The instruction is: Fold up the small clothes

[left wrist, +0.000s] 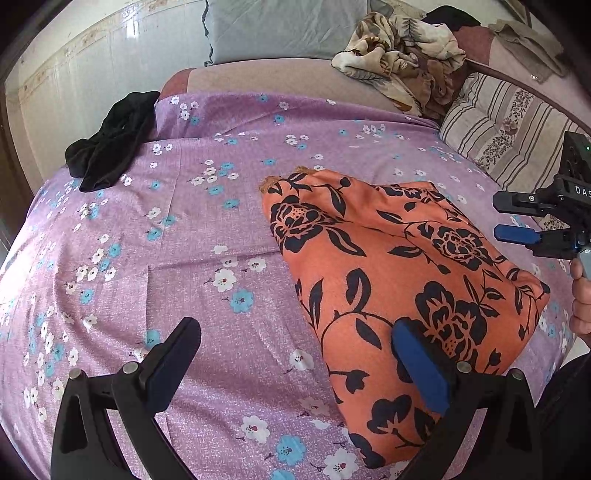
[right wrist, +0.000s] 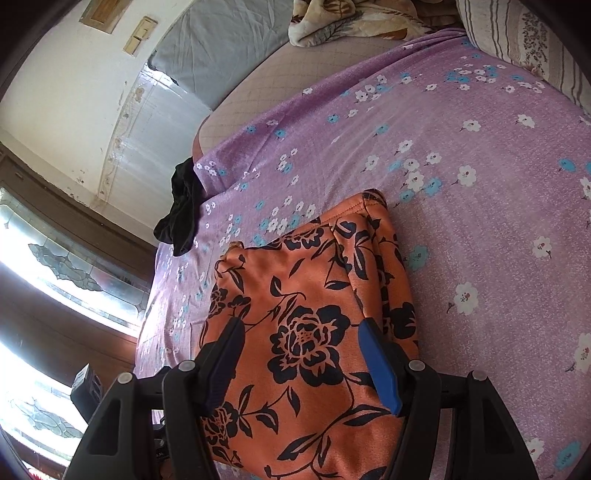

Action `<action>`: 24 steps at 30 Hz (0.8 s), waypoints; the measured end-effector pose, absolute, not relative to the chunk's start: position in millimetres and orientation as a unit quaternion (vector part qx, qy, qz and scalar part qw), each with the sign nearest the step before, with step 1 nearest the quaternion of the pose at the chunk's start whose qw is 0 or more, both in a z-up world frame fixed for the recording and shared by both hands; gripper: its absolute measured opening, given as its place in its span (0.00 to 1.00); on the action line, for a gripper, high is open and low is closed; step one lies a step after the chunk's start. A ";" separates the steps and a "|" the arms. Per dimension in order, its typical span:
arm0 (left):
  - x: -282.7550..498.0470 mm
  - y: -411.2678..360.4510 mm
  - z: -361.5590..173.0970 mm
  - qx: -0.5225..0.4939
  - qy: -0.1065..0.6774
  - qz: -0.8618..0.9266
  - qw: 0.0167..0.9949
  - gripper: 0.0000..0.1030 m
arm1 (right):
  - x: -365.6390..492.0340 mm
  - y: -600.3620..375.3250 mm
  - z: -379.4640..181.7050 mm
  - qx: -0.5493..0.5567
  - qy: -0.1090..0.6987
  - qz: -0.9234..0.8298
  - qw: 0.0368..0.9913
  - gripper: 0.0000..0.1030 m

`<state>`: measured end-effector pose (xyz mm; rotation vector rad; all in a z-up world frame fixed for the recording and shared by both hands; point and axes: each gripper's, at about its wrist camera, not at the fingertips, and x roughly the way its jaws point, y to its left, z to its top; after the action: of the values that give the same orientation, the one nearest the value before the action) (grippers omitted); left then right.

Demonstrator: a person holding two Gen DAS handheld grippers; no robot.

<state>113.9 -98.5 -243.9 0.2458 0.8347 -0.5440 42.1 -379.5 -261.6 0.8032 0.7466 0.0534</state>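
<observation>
An orange garment with black flowers [left wrist: 388, 280] lies folded flat on the purple flowered bedsheet [left wrist: 207, 229]. My left gripper [left wrist: 295, 339] is open and empty just above the sheet, its right finger over the garment's near left edge. My right gripper [left wrist: 517, 218] shows at the right edge of the left wrist view, open, beside the garment's far right corner. In the right wrist view the right gripper [right wrist: 299, 339] is open over the garment [right wrist: 306, 332], holding nothing. The sheet also shows there [right wrist: 461, 184].
A crumpled black garment [left wrist: 110, 140] lies at the sheet's far left edge, also in the right wrist view [right wrist: 181, 210]. A beige patterned blanket [left wrist: 402, 55] and a striped pillow [left wrist: 498, 125] lie at the back right. A grey pillow [left wrist: 284, 29] leans on the wall.
</observation>
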 end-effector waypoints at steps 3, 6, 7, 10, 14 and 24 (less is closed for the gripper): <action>115.0 -98.9 -243.9 0.118 0.400 -0.260 0.871 1.00 | 43.6 -379.0 -261.6 0.380 0.356 0.027 0.853 0.66; 115.6 -99.3 -244.1 0.117 0.400 -0.260 0.871 1.00 | 43.9 -379.2 -261.4 0.380 0.355 0.029 0.854 0.66; 115.9 -99.5 -244.1 0.117 0.401 -0.260 0.871 1.00 | 44.0 -379.8 -261.5 0.381 0.355 0.029 0.853 0.66; 116.4 -99.6 -244.2 0.117 0.401 -0.260 0.871 1.00 | 45.0 -380.5 -261.3 0.382 0.355 0.029 0.853 0.66; 116.7 -99.6 -244.1 0.117 0.401 -0.261 0.871 1.00 | 44.4 -379.7 -261.1 0.382 0.355 0.029 0.853 0.66; 116.5 -99.7 -244.2 0.117 0.401 -0.261 0.870 1.00 | 45.8 -379.7 -261.5 0.380 0.357 0.030 0.853 0.66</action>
<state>116.5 -99.7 -244.2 0.2448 0.8389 -0.5458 45.8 -379.7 -261.5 0.8003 0.7513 0.0641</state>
